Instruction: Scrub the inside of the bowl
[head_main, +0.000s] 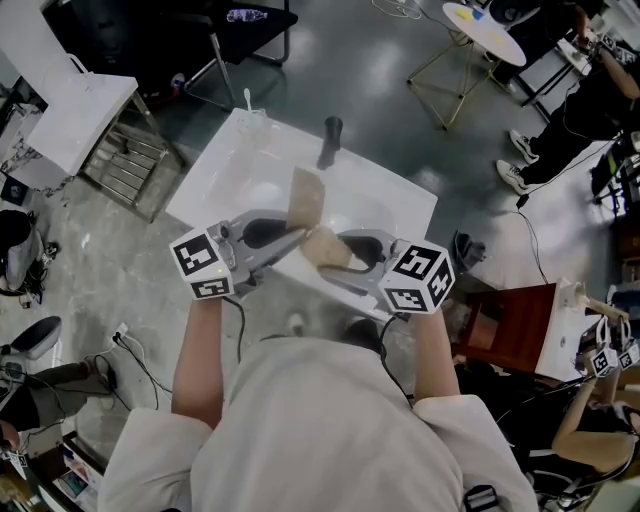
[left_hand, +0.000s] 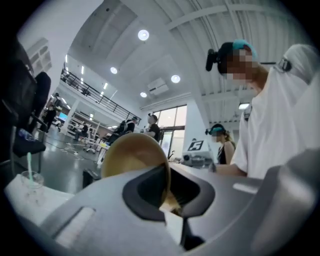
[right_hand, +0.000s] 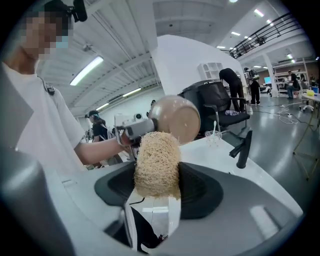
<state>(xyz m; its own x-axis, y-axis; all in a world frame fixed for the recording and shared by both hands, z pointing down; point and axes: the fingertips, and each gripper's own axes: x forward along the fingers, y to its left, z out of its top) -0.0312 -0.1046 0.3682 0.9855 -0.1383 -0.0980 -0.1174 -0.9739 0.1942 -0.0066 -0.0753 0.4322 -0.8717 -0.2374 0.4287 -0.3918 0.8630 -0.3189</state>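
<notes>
A tan bowl (head_main: 306, 198) is held tilted on its side above the white sink top (head_main: 400, 200), and my left gripper (head_main: 290, 238) is shut on its rim. In the left gripper view the bowl (left_hand: 131, 156) rises from between the closed jaws, hollow side turned away to the right. My right gripper (head_main: 338, 257) is shut on a straw-coloured loofah scrubber (head_main: 325, 247), which sits just below the bowl. In the right gripper view the scrubber (right_hand: 156, 164) fills the gap between the jaws, with the bowl (right_hand: 176, 118) just behind it.
A black faucet (head_main: 331, 140) stands at the far edge of the sink top, with a clear cup and straw (head_main: 249, 113) at its far left corner. A metal rack (head_main: 125, 165) is to the left and a red-brown cabinet (head_main: 512, 325) to the right.
</notes>
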